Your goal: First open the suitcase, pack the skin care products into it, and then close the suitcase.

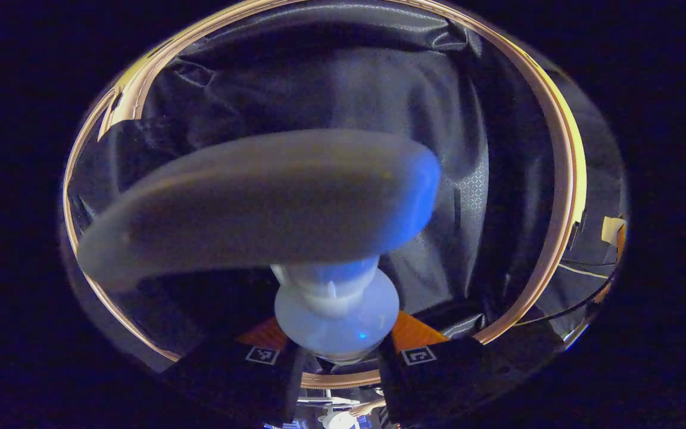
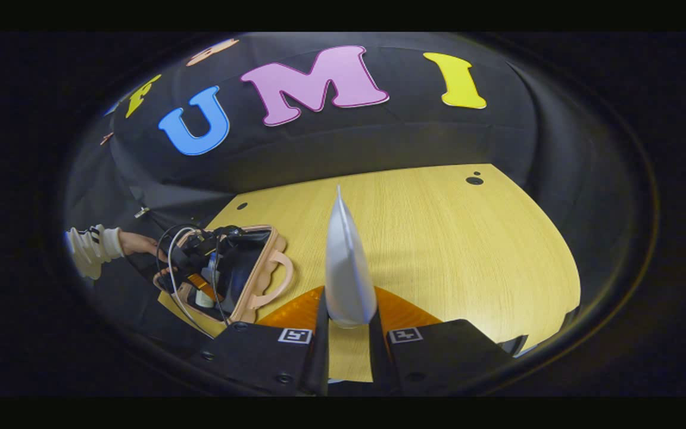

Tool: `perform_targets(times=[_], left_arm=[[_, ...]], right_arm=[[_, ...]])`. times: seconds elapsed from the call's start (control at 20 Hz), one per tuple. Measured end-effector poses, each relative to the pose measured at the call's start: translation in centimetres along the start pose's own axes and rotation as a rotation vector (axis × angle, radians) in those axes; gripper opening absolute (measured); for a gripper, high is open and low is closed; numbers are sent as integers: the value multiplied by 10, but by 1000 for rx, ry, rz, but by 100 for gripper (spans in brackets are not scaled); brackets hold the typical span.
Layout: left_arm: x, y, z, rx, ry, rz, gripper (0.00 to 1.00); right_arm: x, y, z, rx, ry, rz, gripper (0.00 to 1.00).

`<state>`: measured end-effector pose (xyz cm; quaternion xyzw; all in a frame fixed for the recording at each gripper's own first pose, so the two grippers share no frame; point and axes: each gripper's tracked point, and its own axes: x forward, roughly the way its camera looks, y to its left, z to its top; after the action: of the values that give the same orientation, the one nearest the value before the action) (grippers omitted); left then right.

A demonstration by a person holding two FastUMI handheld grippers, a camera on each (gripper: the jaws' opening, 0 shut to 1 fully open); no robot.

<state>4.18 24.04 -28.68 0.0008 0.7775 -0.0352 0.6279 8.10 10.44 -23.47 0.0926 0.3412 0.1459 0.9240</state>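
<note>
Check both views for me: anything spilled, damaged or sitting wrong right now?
Nothing stands out. The left gripper holds a pale tube by its cap inside the open suitcase, over the dark lining. The right gripper holds a silver tube upright above the wooden table. No spills visible.

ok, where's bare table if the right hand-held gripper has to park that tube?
Open pale wooden tabletop ahead and to the right of the silver squeeze tube, back to the black cloth wall. Crowded at left: open peach suitcase, left hand-held gripper inside.
</note>
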Motion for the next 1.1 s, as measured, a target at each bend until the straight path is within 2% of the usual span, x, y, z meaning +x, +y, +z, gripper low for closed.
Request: perform_targets(times=[0.1, 0.2, 0.3, 0.4, 0.45, 0.55, 0.65, 0.75, 0.85, 0.9, 0.95, 1.0, 1.1], left_arm=[[-3, -6, 3, -15, -38, -13, 67], [-19, -7, 4, 37, -106, 14, 92], [-36, -2, 6, 64, -205, 41, 94], [-59, -10, 0, 30, -307, -15, 97], [-79, -14, -8, 13, -360, -67, 98], [-106, -3, -28, -40, -481, -112, 96], [-126, 10, -41, -97, -585, -158, 96], [-150, 51, -59, -176, -713, -188, 95], [-154, 92, -75, -238, -743, -155, 96], [-148, 120, -89, -305, -737, -133, 96], [-145, 150, -102, -375, -724, -137, 96], [-137, 179, -115, -425, -707, -124, 96], [-130, 208, -119, -459, -681, -87, 95]], right_arm=[[3, 12, -2, -11, 12, 8, 32], [8, 32, -1, -38, 34, 34, 32], [14, 56, 0, -70, 53, 76, 32], [21, 82, -2, -96, 86, 117, 32], [26, 99, -3, -93, 106, 153, 32], [47, 157, -10, -59, 187, 278, 32], [65, 189, -16, -47, 255, 336, 31], [87, 220, -35, -38, 380, 379, 32], [103, 240, -65, -49, 527, 397, 32], [109, 242, -83, -54, 602, 396, 32], [114, 242, -115, -36, 773, 367, 28], [127, 242, -135, 25, 889, 315, 32], [143, 241, -146, 98, 960, 257, 32]])
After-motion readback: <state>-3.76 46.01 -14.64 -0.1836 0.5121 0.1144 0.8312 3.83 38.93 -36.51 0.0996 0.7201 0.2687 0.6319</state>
